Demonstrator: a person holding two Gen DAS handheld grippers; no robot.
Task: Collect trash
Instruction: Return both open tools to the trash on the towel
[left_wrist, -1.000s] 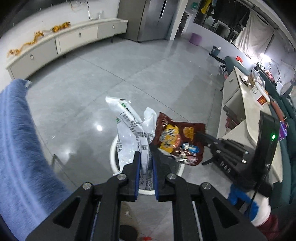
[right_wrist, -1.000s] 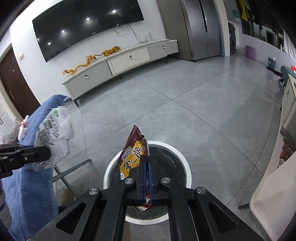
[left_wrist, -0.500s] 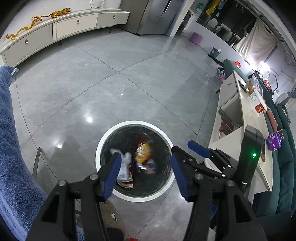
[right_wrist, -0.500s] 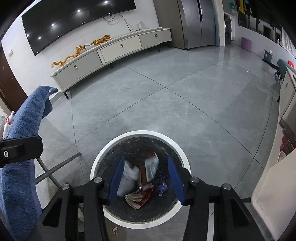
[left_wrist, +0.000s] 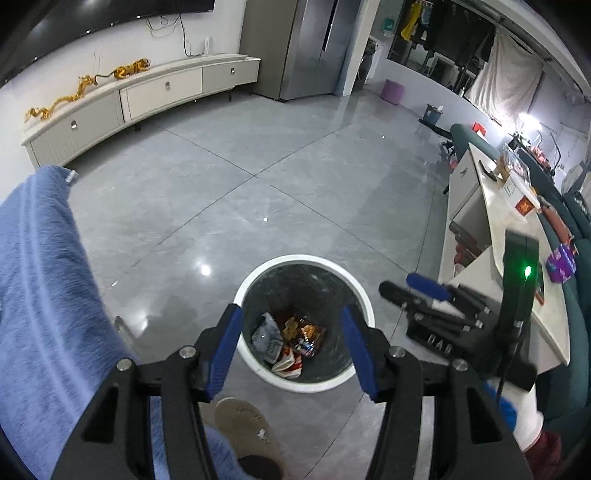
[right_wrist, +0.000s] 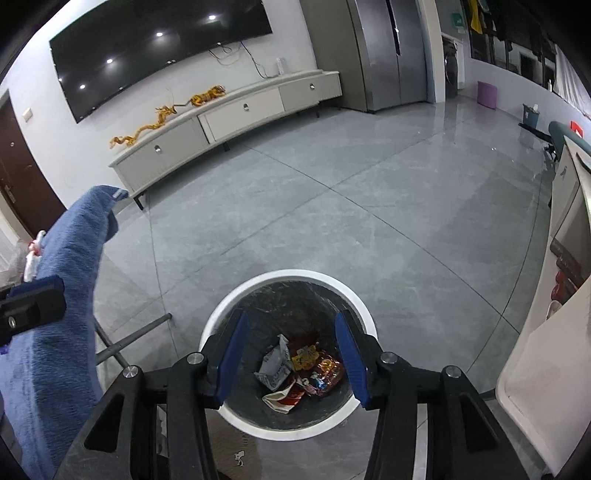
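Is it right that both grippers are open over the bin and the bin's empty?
Not quite. Both the left gripper and right gripper are open over the bin, but it isn't empty: the right wrist view shows wrappers inside.

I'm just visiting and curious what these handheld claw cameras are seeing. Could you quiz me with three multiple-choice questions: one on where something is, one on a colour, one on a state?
1. Where do the crumpled snack wrappers lie?
A. On the grey floor
B. Inside the round white-rimmed trash bin
C. On the long white cabinet

2. What colour are the pads on the right gripper?
A. Blue
B. Red
C. Yellow

3. How do the jaws of the left gripper stand?
A. Shut on a wrapper
B. Shut and empty
C. Open and empty

Answers: 1 B, the wrappers sit at the bin's dark bottom. 2 A, both finger linings show blue. 3 C, its fingers are spread wide with only the bin visible between them.
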